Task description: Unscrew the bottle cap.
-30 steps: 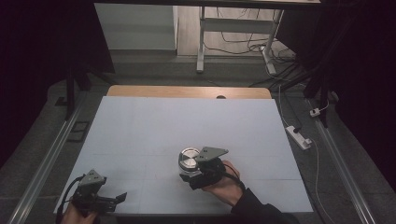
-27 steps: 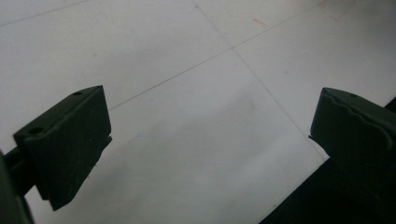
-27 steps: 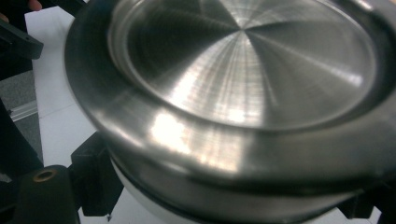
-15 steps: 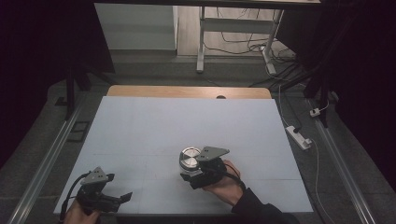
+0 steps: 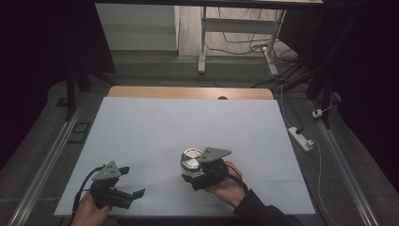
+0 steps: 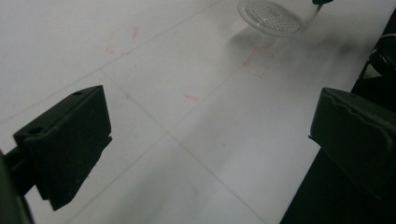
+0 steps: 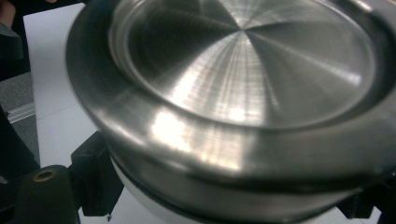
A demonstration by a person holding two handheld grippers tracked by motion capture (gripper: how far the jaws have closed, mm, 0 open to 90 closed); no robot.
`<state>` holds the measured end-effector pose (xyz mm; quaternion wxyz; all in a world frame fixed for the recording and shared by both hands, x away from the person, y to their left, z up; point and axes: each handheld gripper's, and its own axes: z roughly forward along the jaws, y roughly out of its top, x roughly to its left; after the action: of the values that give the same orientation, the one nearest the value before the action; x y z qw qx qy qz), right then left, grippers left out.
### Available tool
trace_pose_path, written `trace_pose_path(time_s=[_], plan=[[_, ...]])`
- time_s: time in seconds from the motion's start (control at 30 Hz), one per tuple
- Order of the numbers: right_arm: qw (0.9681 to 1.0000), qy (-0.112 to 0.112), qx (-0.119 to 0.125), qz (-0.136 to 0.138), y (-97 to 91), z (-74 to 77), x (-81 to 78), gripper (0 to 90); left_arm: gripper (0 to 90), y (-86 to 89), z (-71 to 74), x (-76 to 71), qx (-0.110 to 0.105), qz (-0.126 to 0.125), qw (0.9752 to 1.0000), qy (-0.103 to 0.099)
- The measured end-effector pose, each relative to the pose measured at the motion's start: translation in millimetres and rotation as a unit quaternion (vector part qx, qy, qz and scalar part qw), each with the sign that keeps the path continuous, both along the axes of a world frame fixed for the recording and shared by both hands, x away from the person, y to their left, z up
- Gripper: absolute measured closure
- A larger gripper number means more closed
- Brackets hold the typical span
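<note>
The steel-lidded jar (image 5: 191, 162) is pinched by the right claw (image 5: 195, 175); it should be kept upright and steady while the spread left claw (image 5: 134, 188) is brought to its lid

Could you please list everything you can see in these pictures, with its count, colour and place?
Metal-lidded jar: one, shiny silver lid over a clear body, near middle of the table, held between the right gripper's jaws.
Table: one, white top with a wooden strip along the far edge.
Power strip: one, white, on the floor to the right of the table.
Desk frame: one, white legs, on the floor beyond the table, with cables beside it.
Left gripper: one, black with a grey plate, near left corner, jaws apart, nothing between them.
Right gripper: one, black with a grey plate, closed on the jar.
Hands: two, at the near edge.
</note>
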<state>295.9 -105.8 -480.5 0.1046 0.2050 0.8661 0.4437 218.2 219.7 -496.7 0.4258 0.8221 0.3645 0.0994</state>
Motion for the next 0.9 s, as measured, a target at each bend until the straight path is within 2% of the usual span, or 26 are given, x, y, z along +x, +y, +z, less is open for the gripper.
trace_pose_path(time_s=[0.03, 0.17, 0.23, 0.4, 0.53, 0.67, 0.9], plan=[[1.0, 0.0, -0.001, 0.0, 0.2, 0.1, -0.2, 14.7, 0.0, -2.3, 0.9, 1.7, 0.002, -0.003, 1.0, -0.003], [1.0, -0.002, -0.003, 0.001, 0.5, 0.0, -0.6, 14.7, 0.0, -10.8, 6.0, 10.7, 0.005, -0.022, 0.9997, 0.005], [1.0, -0.004, -0.005, 0.002, 0.8, 0.0, -0.9, 14.7, 0.0, -15.0, 8.2, 15.4, 0.003, -0.033, 0.9995, 0.001], [1.0, -0.005, -0.006, 0.003, 1.0, 0.2, -1.4, 14.7, 0.0, -26.3, 14.3, 26.4, 0.014, -0.053, 0.9985, -0.007], [0.9999, -0.006, -0.009, 0.005, 1.4, -0.2, -1.4, 14.8, 0.0, -33.3, 19.2, 35.0, 0.01, -0.068, 0.9975, -0.015], [0.9999, -0.006, -0.012, 0.006, 2.0, -0.7, -1.8, 14.7, 0.0, -38.7, 24.3, 43.5, -0.004, -0.083, 0.9963, -0.022], [0.9998, -0.008, -0.015, 0.008, 2.2, -1.0, -1.9, 14.7, 0.0, -51.7, 34.1, 53.9, -0.004, -0.104, 0.9938, -0.038]])
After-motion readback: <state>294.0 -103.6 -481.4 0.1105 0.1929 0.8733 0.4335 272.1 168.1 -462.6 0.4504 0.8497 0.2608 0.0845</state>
